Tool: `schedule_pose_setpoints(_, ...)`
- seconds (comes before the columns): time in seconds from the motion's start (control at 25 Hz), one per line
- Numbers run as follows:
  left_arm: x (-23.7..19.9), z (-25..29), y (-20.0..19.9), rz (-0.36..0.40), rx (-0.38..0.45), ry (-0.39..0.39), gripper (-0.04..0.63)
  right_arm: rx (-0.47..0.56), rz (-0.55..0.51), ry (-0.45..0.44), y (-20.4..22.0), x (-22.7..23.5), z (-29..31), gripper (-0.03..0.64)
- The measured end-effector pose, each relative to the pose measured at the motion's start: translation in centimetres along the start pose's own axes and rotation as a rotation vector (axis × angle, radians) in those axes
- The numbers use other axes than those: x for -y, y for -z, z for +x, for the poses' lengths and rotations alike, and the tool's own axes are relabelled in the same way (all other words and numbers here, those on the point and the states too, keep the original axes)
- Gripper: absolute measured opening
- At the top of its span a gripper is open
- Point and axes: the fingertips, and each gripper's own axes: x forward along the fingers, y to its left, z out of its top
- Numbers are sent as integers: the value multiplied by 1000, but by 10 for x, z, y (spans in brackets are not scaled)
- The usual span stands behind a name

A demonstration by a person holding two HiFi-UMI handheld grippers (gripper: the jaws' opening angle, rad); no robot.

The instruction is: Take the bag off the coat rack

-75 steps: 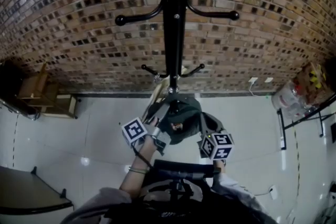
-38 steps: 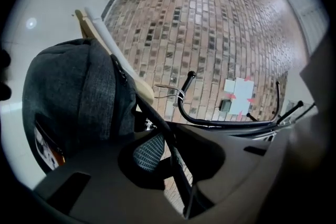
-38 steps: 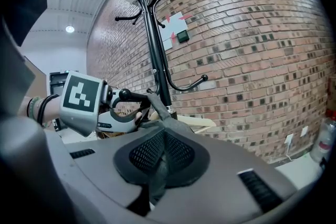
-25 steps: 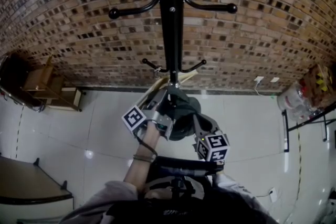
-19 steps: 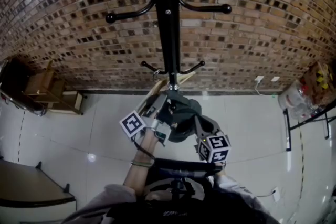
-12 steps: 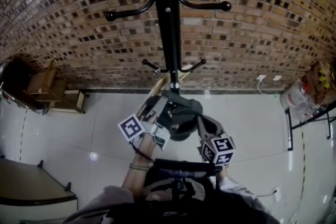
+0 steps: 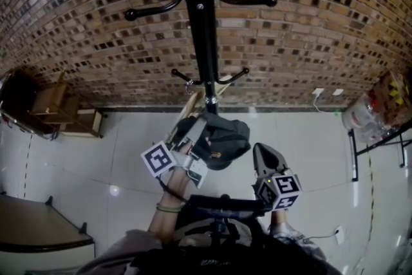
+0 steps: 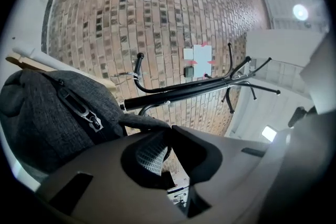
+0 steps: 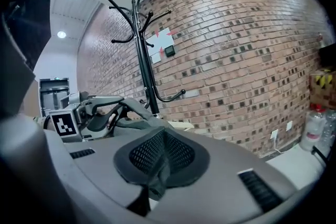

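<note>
Right gripper [image 7: 262, 152] now clear of bag [image 7: 224, 137], off to its right; jaws together, empty. Left gripper [image 7: 193, 129] jaws closing, pinching bag strap. Bag hangs just ahead of it, beside coat rack [image 7: 201, 35] pole.

dark grey bag [image 7: 222, 138], black coat rack [image 7: 199, 22], mottled brown brick wall [image 7: 322, 42].

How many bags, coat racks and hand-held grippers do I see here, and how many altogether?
Bag: 1
Coat rack: 1
Hand-held grippers: 2 (left hand-held gripper, jaws closing on the bag; right hand-held gripper, shut, empty)
Total: 4
</note>
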Motion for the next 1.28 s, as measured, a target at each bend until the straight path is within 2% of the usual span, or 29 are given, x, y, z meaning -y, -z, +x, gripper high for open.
schedule_pose_setpoints(0.16,2,-12,11,28,-36,-13,29,-1,-1,-13,0,-4,-4,9)
schedule_pose_setpoints(0.32,-6,-31,13,36,-30,-33,29,-2,14,-30,0,-9,-5,9)
schedule_pose_setpoints(0.6,-22,-63,17,27,-19,-94,29,-74,1,-22,26,-26,7,9)
schedule_pose_setpoints(0.88,-35,-113,-1,21,16,-145,28,-117,-20,-38,41,-66,16,9)
schedule_pose_setpoints(1.28,-46,-182,-37,50,20,-224,28,-124,-82,-1,51,-126,21,9)
